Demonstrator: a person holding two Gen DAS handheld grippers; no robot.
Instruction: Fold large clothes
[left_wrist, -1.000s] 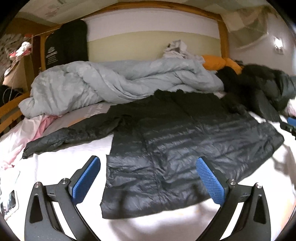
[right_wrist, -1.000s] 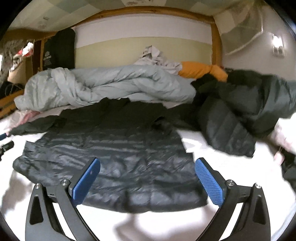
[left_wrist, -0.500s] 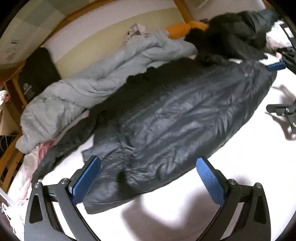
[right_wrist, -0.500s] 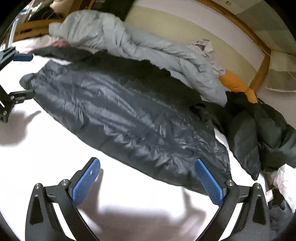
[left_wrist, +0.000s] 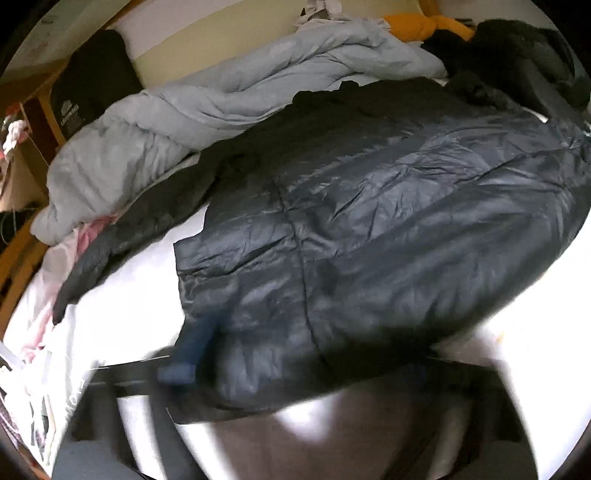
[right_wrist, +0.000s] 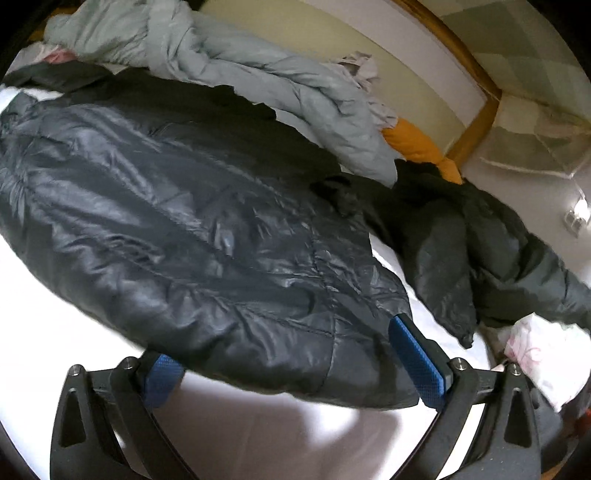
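Jacket (left_wrist: 388, 229): dark, shiny padded coat; spread flat across the white sheet (right_wrist: 258, 424) of the bed; hem along the near edge, collar toward the far side; one sleeve trails off to the left in the left wrist view.

Left gripper (left_wrist: 295, 369): heavily blurred; low at the near left corner of the hem; jaws closing; one blue pad (left_wrist: 194, 338) overlaps the hem corner, the other not made out; jacket cloth lies between the jaws; whether the pads press on it, cannot tell.

Right gripper (right_wrist: 295, 354): sharp in its own view; at the near right corner of the hem; jaws closing yet wide apart; left pad partly hidden under the hem edge, right pad (right_wrist: 419, 363) clear just beside the jacket's right edge; hem lies between the jaws; no firm pinch visible.

Duvet (left_wrist: 221, 107): pale grey-blue, bunched along the far side of the bed; touching the jacket's collar end.

Second jacket (right_wrist: 480, 254): dark, crumpled; far right of the bed, beside the spread jacket.

Orange cloth (right_wrist: 413, 142): far right, between duvet and second jacket.

Headboard (right_wrist: 369, 55): cream panel, wooden frame; far edge.

Pink fabric (left_wrist: 77, 240): left edge of the bed, beneath the duvet's end.
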